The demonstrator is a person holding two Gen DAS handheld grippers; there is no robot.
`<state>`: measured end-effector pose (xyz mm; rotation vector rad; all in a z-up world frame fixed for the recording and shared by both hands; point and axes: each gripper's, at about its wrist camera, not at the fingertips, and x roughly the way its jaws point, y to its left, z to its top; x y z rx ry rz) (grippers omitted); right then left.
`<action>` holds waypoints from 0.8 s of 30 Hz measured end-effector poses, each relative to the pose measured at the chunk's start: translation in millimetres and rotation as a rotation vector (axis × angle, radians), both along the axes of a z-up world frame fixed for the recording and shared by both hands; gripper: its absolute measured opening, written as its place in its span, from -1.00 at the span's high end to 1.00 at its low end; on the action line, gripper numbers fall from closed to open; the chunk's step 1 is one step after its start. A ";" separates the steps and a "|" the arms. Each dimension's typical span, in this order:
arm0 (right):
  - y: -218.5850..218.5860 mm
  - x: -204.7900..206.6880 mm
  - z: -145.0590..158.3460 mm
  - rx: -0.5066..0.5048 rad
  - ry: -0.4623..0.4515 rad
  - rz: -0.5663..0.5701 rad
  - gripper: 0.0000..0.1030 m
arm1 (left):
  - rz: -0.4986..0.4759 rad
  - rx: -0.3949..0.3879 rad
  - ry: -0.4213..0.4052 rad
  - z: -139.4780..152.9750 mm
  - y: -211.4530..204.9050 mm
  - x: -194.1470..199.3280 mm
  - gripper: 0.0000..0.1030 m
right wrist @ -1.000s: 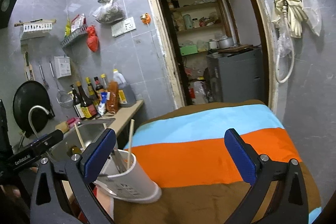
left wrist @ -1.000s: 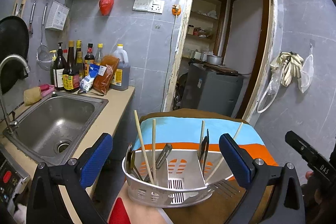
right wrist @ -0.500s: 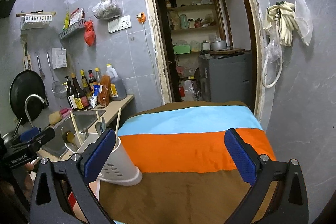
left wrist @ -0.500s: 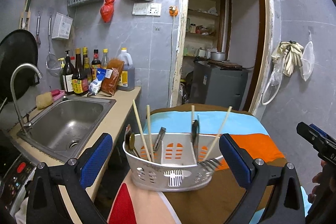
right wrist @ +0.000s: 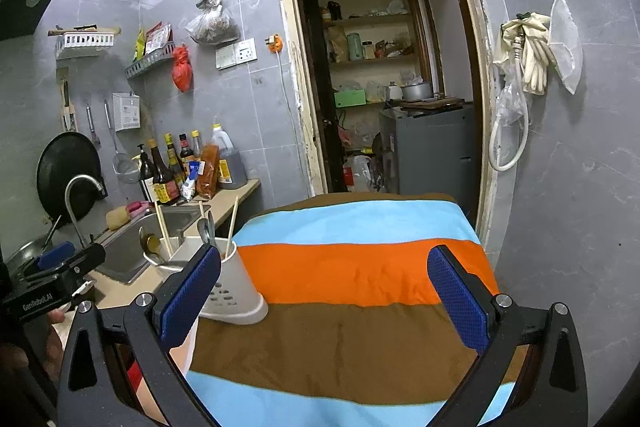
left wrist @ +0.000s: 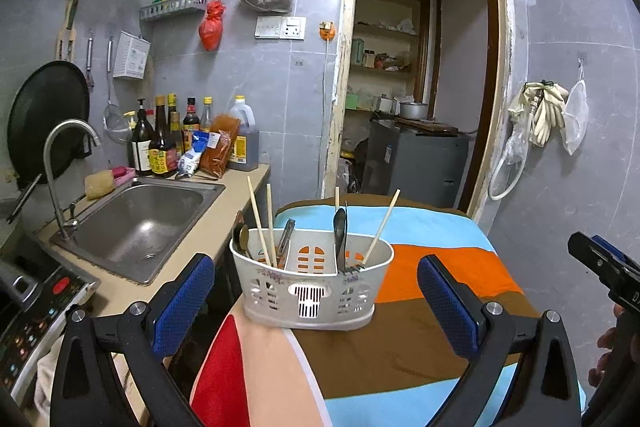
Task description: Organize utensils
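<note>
A white slotted utensil caddy [left wrist: 310,287] stands upright on the striped cloth [left wrist: 420,331] near the table's left edge. Chopsticks [left wrist: 259,223], a dark spoon [left wrist: 339,235], tongs and a fork stick out of its compartments. My left gripper [left wrist: 316,301] is open, its blue pads either side of the caddy and nearer the camera, holding nothing. In the right wrist view the caddy [right wrist: 234,291] sits behind the left finger of my right gripper [right wrist: 328,291], which is open and empty over the cloth [right wrist: 360,267]. The other gripper's body [right wrist: 52,287] shows at the left.
A steel sink [left wrist: 136,223] with a tap [left wrist: 60,163] lies left of the table, with sauce bottles [left wrist: 168,139] behind it. A stove panel [left wrist: 36,311] is at the lower left. A doorway [right wrist: 384,87] opens behind the table; a tiled wall [right wrist: 568,187] closes the right.
Both cameras have pulled back and risen. The caddy has gone from tilted to standing flat on the cloth, farther from both grippers.
</note>
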<state>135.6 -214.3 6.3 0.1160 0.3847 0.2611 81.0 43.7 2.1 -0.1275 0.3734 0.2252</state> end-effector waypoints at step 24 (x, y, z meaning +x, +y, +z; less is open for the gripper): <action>-35.7 -72.6 6.8 0.001 0.004 0.002 -0.97 | -0.010 0.033 0.024 4.8 -32.7 -68.8 -0.98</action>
